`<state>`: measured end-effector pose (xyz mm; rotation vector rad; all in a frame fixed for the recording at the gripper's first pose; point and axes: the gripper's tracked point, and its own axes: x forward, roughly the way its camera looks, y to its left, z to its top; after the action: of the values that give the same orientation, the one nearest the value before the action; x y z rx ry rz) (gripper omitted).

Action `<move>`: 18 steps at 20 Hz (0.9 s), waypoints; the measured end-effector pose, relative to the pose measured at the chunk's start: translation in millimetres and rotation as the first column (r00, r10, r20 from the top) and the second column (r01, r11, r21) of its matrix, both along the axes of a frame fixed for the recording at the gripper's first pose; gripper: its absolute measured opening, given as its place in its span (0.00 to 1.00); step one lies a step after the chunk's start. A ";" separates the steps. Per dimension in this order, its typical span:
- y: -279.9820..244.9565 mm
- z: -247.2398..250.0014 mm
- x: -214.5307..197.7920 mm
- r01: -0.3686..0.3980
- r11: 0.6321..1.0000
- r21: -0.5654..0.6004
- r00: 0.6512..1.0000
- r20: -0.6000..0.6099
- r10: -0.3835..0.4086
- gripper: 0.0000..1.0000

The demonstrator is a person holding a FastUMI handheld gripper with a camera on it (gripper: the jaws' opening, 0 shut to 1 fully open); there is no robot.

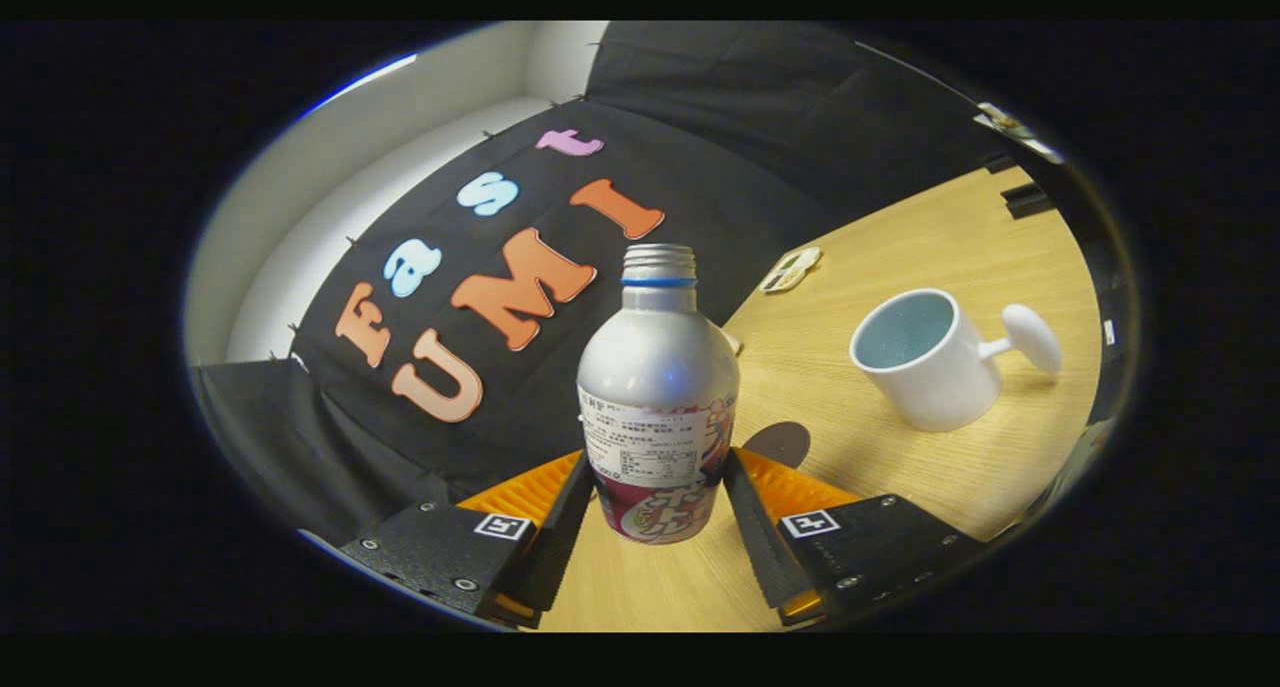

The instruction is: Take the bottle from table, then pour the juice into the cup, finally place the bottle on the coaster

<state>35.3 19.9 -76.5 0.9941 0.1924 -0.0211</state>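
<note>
A silver bottle (657, 387) with a printed label and an uncapped threaded neck stands between my two fingers. My gripper (656, 482) is shut on its lower body, the left pad (566, 502) and the right pad (748, 507) both pressing its sides. Its base hangs a little above the wooden table (850, 467). Beyond the fingers to the right stands a white cup (925, 362) with a pale blue inside and a knob-ended handle, nothing visible in it. A dark brown round coaster (780, 443) lies on the table just behind the bottle, partly hidden by it and the right finger.
A small flat light-coloured object (791, 268) lies near the table's far edge by the black cloth wall. Bare wood stretches between the coaster and the cup. The whole scene looks tilted, with the table sloping up to the right.
</note>
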 end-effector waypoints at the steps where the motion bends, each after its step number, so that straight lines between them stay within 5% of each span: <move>1: -3.4 0.5 0.1 0.015 0.999 0.051 1.000 -0.001 -0.015 0.76; 6: -17.9 -3.9 4.3 0.098 0.960 0.262 0.995 -0.031 -0.093 0.75; 18: -14.5 -9.9 11.3 0.160 0.852 0.499 0.987 -0.094 -0.130 0.75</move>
<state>46.6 5.5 -86.4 1.5369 0.1780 -0.1439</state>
